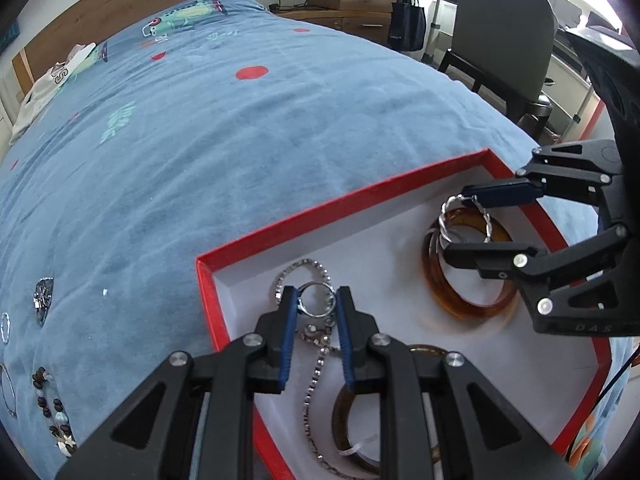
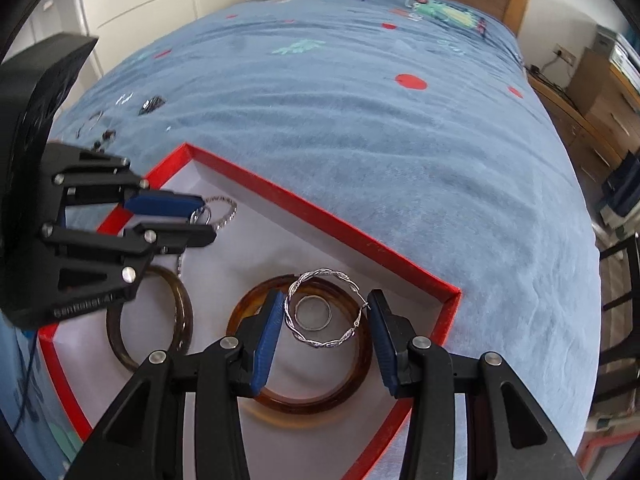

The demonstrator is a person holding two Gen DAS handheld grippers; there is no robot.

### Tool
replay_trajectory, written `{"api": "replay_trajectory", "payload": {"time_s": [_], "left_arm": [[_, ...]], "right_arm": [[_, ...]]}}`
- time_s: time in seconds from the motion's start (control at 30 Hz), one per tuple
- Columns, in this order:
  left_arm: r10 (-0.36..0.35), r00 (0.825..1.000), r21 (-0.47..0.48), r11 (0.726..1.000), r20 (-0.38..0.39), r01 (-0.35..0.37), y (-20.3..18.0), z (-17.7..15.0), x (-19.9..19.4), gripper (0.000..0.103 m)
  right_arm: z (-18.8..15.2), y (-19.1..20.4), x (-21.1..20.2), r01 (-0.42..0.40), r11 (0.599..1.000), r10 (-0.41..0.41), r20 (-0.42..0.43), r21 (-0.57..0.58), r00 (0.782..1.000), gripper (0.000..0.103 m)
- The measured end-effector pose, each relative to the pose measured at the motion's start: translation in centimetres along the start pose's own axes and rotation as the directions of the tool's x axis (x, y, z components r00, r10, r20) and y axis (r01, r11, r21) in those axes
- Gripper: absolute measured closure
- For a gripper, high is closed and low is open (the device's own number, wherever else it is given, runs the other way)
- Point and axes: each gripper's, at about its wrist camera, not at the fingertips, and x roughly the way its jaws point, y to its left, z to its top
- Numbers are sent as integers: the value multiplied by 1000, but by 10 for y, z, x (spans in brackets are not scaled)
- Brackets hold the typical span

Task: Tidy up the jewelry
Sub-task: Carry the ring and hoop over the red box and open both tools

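Left wrist view: red box (image 1: 340, 204) on blue bedspread (image 1: 200, 140), amber bangle (image 1: 468, 304) inside. Right gripper (image 2: 326, 312) pinches a twisted silver hoop (image 2: 324, 308) over the bangle; left gripper (image 1: 318, 300) pinches a small ring (image 1: 316, 299) above the rhinestone chain (image 1: 316, 380)

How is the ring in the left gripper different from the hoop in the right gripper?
The plain ring is a smooth, thin wire circle; the twisted hoop is braided silver with an open clasp end. The plain ring looks smaller, spanning narrow jaws, while the twisted hoop spans wider jaws. The plain ring hangs over a rhinestone chain, the twisted hoop over an amber bangle. Both are silver-coloured and held above the red box.
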Motion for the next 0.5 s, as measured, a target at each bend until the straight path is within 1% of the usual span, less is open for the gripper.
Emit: {"api": "replay_trajectory", "payload": {"time_s": [0.13,0.23,0.3,0.4,0.5], "left_arm": [[14,1000,7,1000,1,-14,-1,-1,0,84],[11,1000,0,1000,3,-11,-1,-1,0,84],[0,1000,-6,1000,2,0,0,-1,-1,82],[-18,1000,-13,1000,1,18,0,-1,-4,77],[-19,1000,-18,1000,14,19,-1,-1,-11,65]], "right_arm": [[1,3,1,-1,999,-1,-34,-40,999,58],[1,5,-1,-14,999,12,-40,-42,999,49],[1,8,-3,-11,999,9,-37,-47,999,46],[0,8,-9,-2,999,0,-29,-39,1000,44],[-2,6,-22,8,999,-9,-15,-31,1000,44]]}}
